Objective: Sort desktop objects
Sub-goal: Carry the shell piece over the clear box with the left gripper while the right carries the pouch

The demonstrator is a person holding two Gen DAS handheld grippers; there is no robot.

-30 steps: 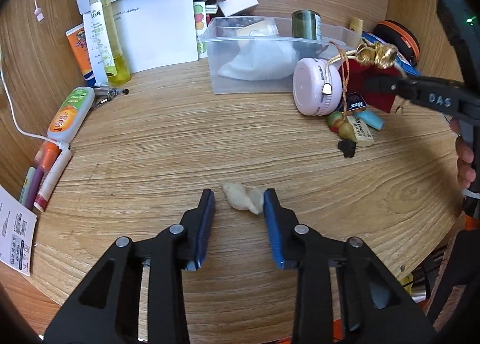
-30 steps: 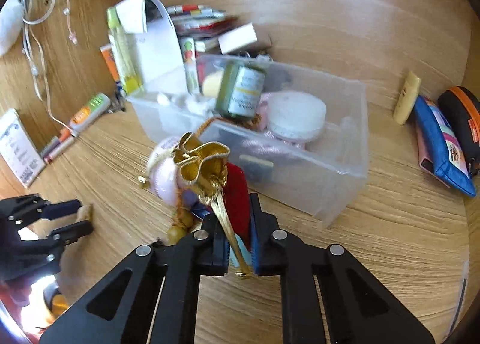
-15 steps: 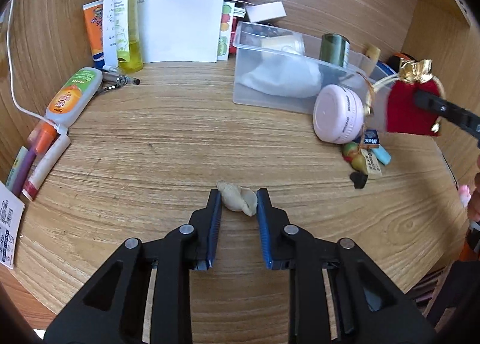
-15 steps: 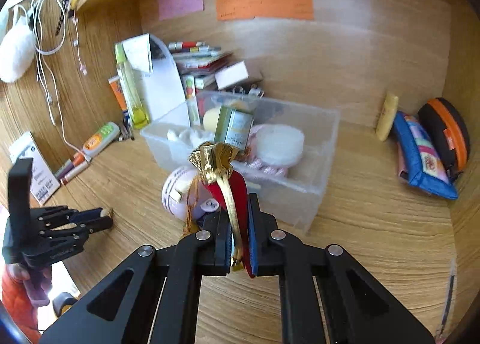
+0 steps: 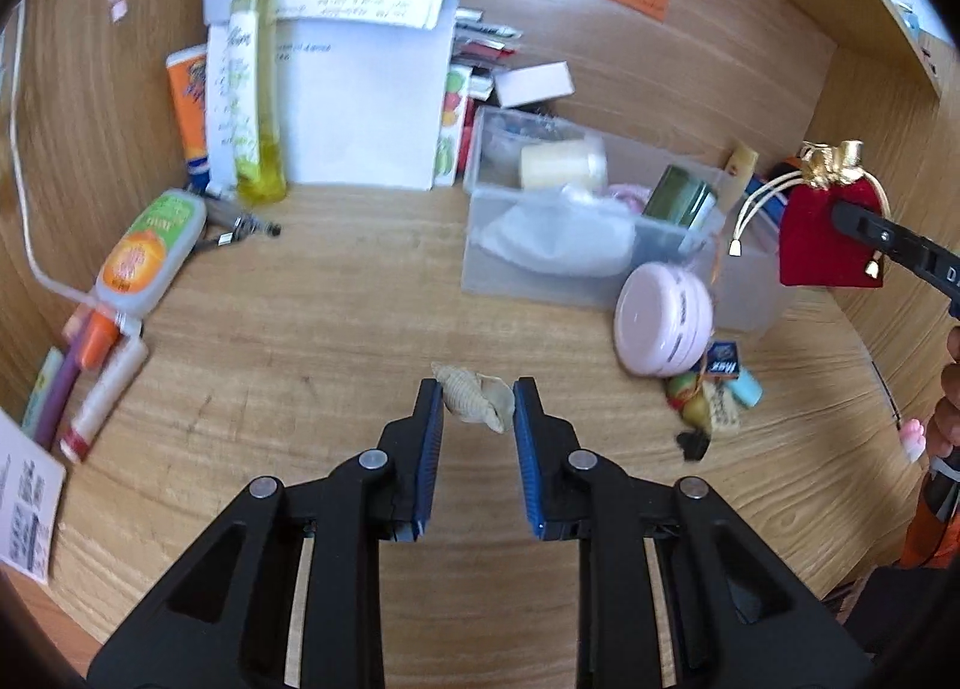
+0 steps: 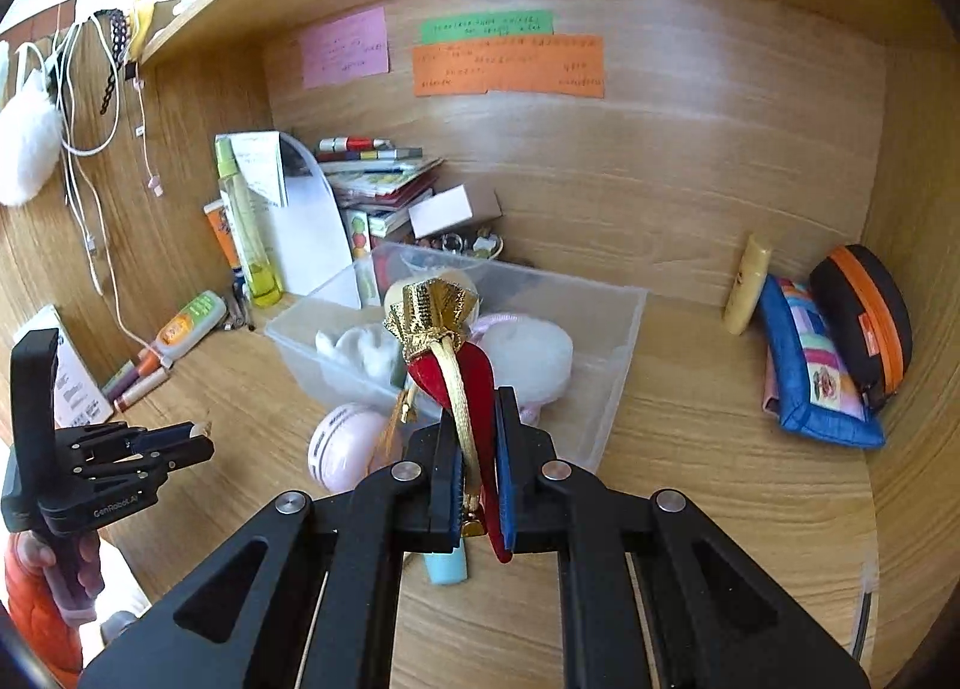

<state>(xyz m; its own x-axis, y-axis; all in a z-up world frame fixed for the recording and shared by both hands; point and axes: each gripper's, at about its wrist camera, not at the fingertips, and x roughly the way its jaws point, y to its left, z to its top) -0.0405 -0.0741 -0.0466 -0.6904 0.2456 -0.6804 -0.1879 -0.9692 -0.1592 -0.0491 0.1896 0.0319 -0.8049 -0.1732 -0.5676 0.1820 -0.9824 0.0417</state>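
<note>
Clear-plastic bin [image 6: 612,341] already holds several things, and we have our left tongs [image 5: 477,407] clenched on a seashell [image 5: 474,398], our right tongs [image 6: 477,449] gripping a red pouch [image 6: 474,383], more clutter waiting on the bench [image 5: 312,329].

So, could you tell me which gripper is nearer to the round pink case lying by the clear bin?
Right. The right gripper, shut on the red pouch, hangs just above the pink case; the left gripper, clamping the seashell, sits farther away.

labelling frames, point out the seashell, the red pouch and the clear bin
seashell [image 5: 474,402], left wrist view, ribbed middle
red pouch [image 5: 819,245], left wrist view, velvet body
clear bin [image 6: 618,365], right wrist view, right wall
</note>
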